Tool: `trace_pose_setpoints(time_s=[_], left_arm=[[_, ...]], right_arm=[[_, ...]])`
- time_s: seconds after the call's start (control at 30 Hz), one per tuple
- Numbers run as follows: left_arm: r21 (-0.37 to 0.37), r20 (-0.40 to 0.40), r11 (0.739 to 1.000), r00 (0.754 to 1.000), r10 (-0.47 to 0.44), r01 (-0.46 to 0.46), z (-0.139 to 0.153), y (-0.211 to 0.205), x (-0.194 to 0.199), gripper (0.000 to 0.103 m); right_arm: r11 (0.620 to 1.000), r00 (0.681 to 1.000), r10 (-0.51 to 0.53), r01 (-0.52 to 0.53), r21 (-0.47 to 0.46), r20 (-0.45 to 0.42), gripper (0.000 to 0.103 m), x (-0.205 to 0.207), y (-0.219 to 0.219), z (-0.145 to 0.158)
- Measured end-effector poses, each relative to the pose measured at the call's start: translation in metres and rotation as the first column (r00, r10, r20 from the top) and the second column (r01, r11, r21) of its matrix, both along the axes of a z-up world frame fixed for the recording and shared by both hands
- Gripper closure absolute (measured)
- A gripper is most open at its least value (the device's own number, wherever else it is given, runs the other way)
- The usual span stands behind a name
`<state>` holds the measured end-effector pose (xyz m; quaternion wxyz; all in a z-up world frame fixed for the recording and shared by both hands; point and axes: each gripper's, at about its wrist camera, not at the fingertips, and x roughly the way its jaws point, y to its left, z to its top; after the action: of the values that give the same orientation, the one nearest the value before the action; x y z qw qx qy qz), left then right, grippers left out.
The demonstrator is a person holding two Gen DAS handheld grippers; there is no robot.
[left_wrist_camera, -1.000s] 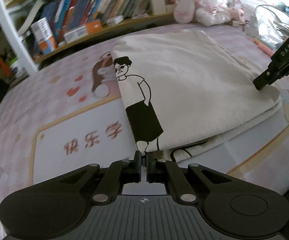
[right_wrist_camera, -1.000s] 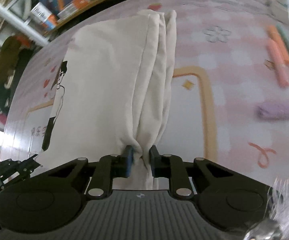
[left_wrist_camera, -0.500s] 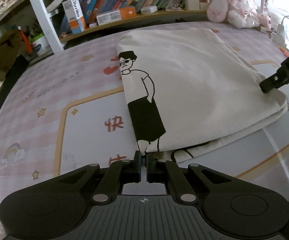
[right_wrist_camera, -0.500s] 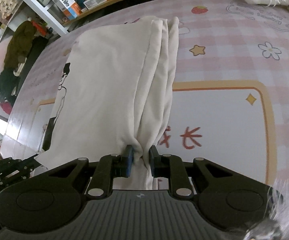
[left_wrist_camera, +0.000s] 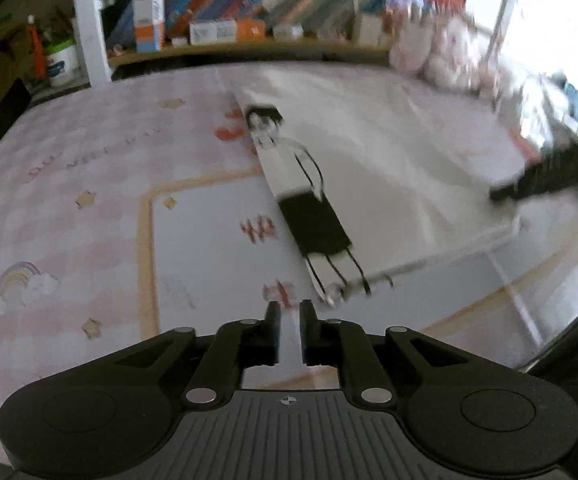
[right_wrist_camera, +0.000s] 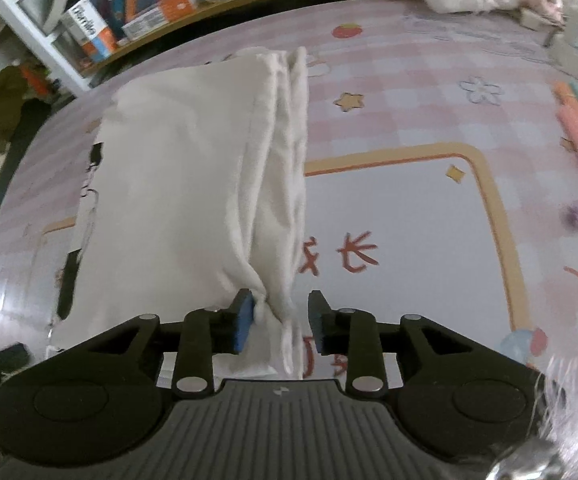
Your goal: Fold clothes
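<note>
Cream garment [right_wrist_camera: 177, 184] lies on the pink mat [right_wrist_camera: 409, 216] as a folded rectangle, several layers stacked, layered edges running along its right side, printed figure [left_wrist_camera: 301, 200] along the left edge. Right gripper [right_wrist_camera: 277, 316]: jaws spread apart, a bunched bit of the layered edge sits between them, touching the left pad only, so released, not clamping. Left gripper [left_wrist_camera: 289, 320]: narrow gap between the fingers, nothing in it, sitting just short of the garment's near corner; left view is motion-blurred. Judgement: fold looks essentially in place. Could be the finished stack, could be one more fold due; the pictures don't settle that. Near right corner looks slightly puckered.
</note>
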<state>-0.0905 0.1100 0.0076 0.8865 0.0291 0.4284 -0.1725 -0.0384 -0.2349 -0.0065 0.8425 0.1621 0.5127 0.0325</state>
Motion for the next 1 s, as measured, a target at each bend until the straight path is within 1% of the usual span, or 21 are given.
trace_pose_setpoints(time_s=[0.1, 0.13, 0.2, 0.23, 0.3, 0.37, 0.43, 0.5, 0.53, 0.57, 0.6, 0.67, 0.77, 0.83, 0.93, 1.0], left_arm=[[-0.078, 0.019, 0.996, 0.999, 0.036, -0.034, 0.008, 0.019, 0.022, 0.088], [-0.108, 0.018, 0.993, 0.998, 0.052, -0.050, 0.009, 0.024, 0.033, 0.085], [-0.169, 0.015, 0.982, 0.996, 0.084, -0.080, 0.010, 0.034, 0.055, 0.081], [-0.198, 0.011, 0.976, 0.995, 0.098, -0.093, 0.010, 0.039, 0.066, 0.076], [-0.232, -0.016, 0.968, 0.996, 0.093, -0.094, 0.002, 0.040, 0.093, 0.075], [-0.240, -0.040, 0.966, 0.996, 0.084, -0.091, -0.007, 0.036, 0.116, 0.075], [-0.260, -0.072, 0.961, 0.994, 0.079, -0.095, -0.016, 0.032, 0.140, 0.075], [-0.303, -0.095, 0.947, 0.992, 0.086, -0.112, -0.022, 0.030, 0.163, 0.075], [-0.323, -0.107, 0.939, 0.990, 0.090, -0.120, -0.024, 0.030, 0.174, 0.075], [-0.344, -0.118, 0.930, 0.989, 0.093, -0.129, -0.027, 0.029, 0.185, 0.072], [-0.364, -0.131, 0.921, 0.987, 0.096, -0.138, -0.030, 0.028, 0.197, 0.070], [-0.405, -0.172, 0.900, 0.980, 0.097, -0.160, -0.037, 0.026, 0.224, 0.064], [-0.458, -0.230, 0.867, 0.968, 0.099, -0.198, -0.047, 0.023, 0.258, 0.060], [-0.492, -0.259, 0.841, 0.960, 0.108, -0.227, -0.051, 0.022, 0.276, 0.057], [-0.541, -0.292, 0.797, 0.948, 0.122, -0.270, -0.057, 0.022, 0.299, 0.057], [-0.571, -0.315, 0.765, 0.940, 0.131, -0.298, -0.061, 0.022, 0.314, 0.058]], right_arm=[[0.998, 0.998, -0.065, 0.065, -0.013, 0.001, 0.074, -0.007, 0.001, 0.004], [0.996, 0.996, -0.089, 0.089, -0.016, 0.006, 0.073, -0.010, 0.001, 0.007], [0.991, 0.990, -0.136, 0.136, -0.016, 0.039, 0.071, -0.017, 0.003, 0.014], [0.989, 0.987, -0.146, 0.147, -0.008, 0.063, 0.070, -0.020, 0.004, 0.018], [0.987, 0.982, -0.158, 0.156, 0.022, 0.103, 0.068, -0.024, 0.007, 0.024], [0.985, 0.980, -0.171, 0.166, 0.052, 0.098, 0.067, -0.026, 0.009, 0.022], [0.982, 0.980, -0.189, 0.187, 0.040, 0.063, 0.067, -0.026, 0.012, 0.014], [0.978, 0.978, -0.209, 0.209, 0.007, 0.026, 0.073, -0.026, 0.016, 0.006], [0.975, 0.975, -0.223, 0.223, -0.011, 0.006, 0.076, -0.027, 0.018, 0.001], [0.971, 0.971, -0.237, 0.237, -0.022, -0.010, 0.080, -0.028, 0.018, -0.003], [0.968, 0.968, -0.252, 0.252, -0.007, -0.013, 0.082, -0.030, 0.017, -0.006], [0.965, 0.965, -0.261, 0.261, -0.007, -0.016, 0.082, -0.031, 0.019, -0.008], [0.967, 0.967, -0.255, 0.254, -0.036, -0.019, 0.083, -0.028, 0.023, -0.009], [0.967, 0.968, -0.251, 0.249, -0.057, -0.026, 0.083, -0.025, 0.027, -0.008], [0.966, 0.969, -0.246, 0.242, -0.087, -0.035, 0.082, -0.021, 0.032, -0.008], [0.965, 0.967, -0.251, 0.247, -0.084, -0.035, 0.082, -0.021, 0.031, -0.009]])
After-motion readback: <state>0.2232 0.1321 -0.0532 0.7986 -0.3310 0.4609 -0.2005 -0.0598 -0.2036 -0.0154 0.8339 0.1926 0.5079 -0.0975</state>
